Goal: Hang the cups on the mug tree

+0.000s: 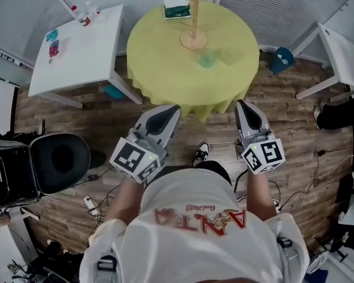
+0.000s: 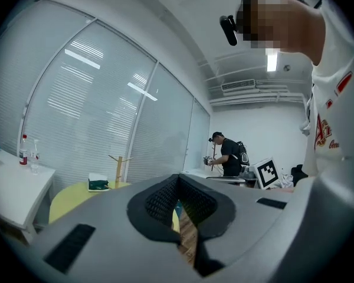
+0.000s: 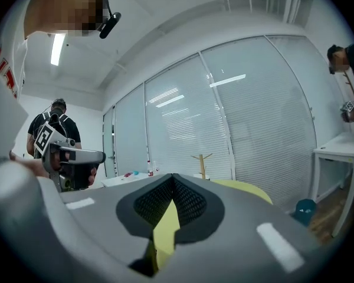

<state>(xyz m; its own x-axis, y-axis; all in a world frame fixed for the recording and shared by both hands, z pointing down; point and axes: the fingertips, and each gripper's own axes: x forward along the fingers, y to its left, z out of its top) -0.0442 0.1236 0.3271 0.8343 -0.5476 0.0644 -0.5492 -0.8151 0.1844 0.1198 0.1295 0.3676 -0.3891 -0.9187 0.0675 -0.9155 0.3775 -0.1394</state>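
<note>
1. Left gripper: the jaws are together, tips meeting, with nothing between them. The slot behind the tips shows only floor.
2. Right gripper: the jaws are together and empty. The slot behind the tips shows only yellow cloth.
3. Position: the person holds both grippers level in front of the body, side by side, pointing at the round yellow bench. Both are well apart from it, with bare wooden floor between.
4. Mug tree: it stands upright on the far half of the yellow bench. Both gripper views show its pegs bare.
5. Cup: a pale green see-through cup stands on the yellow bench, just beside the tree's base on the near side. A second, clear cup may stand to its right, but it is too faint to confirm.
6. Other items: a tissue box lies behind the tree, to its left. A white bench to the left carries bottles and small objects, none of them part of the task.
7. Progress, as judged: the task has not started. No cup is hung and none is gripped.
8. Remaining, as judged:
   - close the gap to the yellow bench;
   - open one pair of jaws and grip the cup;
   - hook its handle over a peg;
   - repeat for any further cup.
</note>
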